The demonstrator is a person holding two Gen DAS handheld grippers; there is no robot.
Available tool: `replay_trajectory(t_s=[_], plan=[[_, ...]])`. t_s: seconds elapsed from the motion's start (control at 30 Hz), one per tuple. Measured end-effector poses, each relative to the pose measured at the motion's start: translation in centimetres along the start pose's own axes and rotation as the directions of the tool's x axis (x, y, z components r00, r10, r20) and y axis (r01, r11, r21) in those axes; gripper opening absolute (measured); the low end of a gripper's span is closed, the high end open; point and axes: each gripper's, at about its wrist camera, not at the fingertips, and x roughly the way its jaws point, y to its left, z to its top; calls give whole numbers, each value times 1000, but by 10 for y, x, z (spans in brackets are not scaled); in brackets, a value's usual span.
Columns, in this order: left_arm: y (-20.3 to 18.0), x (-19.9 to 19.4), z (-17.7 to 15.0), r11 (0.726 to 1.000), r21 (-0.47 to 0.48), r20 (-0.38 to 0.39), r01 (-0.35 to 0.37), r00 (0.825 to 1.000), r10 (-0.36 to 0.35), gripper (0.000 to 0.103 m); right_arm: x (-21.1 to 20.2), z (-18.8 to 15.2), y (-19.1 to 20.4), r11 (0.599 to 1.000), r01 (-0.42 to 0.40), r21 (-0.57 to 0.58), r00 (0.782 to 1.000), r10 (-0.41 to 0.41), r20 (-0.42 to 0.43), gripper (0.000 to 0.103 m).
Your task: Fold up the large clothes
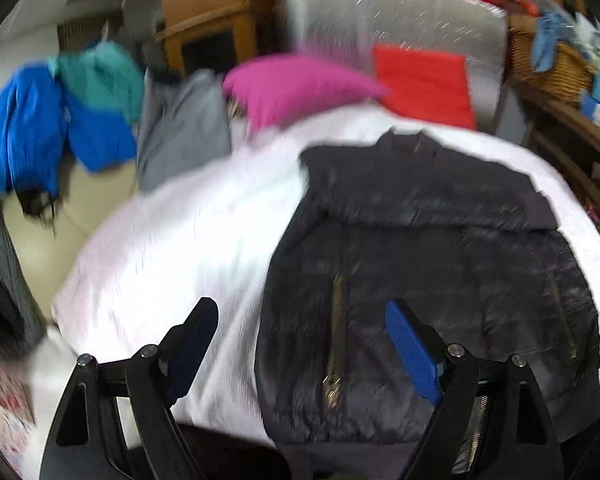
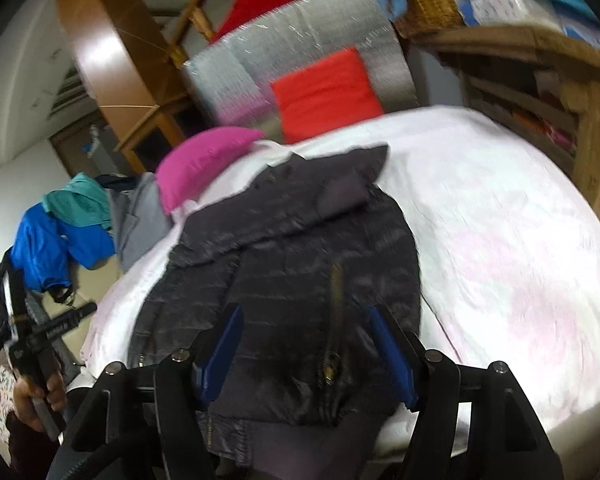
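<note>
Black quilted jacket (image 1: 420, 248) lay flat on the white bedsheet (image 1: 188, 240), sleeves folded across its chest, front zipper (image 2: 334, 320) closed. I held my left gripper (image 1: 300, 332) and right gripper (image 2: 306, 344) above its hem, jaws spread and gripping nothing.

L gripper (image 1: 300, 344) wide open, empty, above black jacket (image 1: 420, 260) lying on white sheet (image 1: 172, 240).
</note>
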Motion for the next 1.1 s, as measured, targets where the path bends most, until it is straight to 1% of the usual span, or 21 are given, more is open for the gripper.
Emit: replay_trajectory(t_s=[0.13, 0.27, 0.47, 0.63, 0.7, 0.8, 0.9, 0.97, 1.03, 1.1], plan=[[7, 26, -11, 999, -2, -78, -53, 996, 53, 86, 12, -6, -9, 999, 48, 14, 998, -47, -36, 69], [14, 41, -22, 998, -34, -143, -45, 989, 40, 86, 24, -11, -21, 995, 87, 46, 993, -83, -83, 69], [12, 50, -31, 997, -9, -149, -81, 986, 79, 86, 29, -16, -29, 993, 97, 70, 991, -90, -95, 69], [14, 64, -41, 996, -16, -191, -86, 978, 82, 86, 35, -19, -35, 990, 118, 83, 987, -107, -119, 69], [13, 65, -43, 996, -12, -186, -93, 978, 89, 86, 36, -19, -37, 989, 117, 88, 987, -107, -116, 69], [13, 64, -44, 995, -5, -159, -101, 982, 99, 86, 36, -19, -39, 989, 119, 90, 988, -109, -114, 69], [12, 64, -43, 996, -6, -151, -94, 984, 92, 86, 35, -20, -42, 988, 116, 101, 989, -105, -108, 69], [11, 60, -42, 996, -4, -131, -90, 987, 89, 86, 34, -19, -45, 987, 106, 117, 991, -95, -99, 69], [12, 57, -39, 994, 5, -115, -109, 987, 109, 86, 34, -18, -47, 987, 96, 132, 992, -83, -94, 69], [14, 58, -36, 993, 0, -122, -114, 986, 114, 86, 35, -16, -49, 986, 94, 138, 992, -81, -98, 69]])
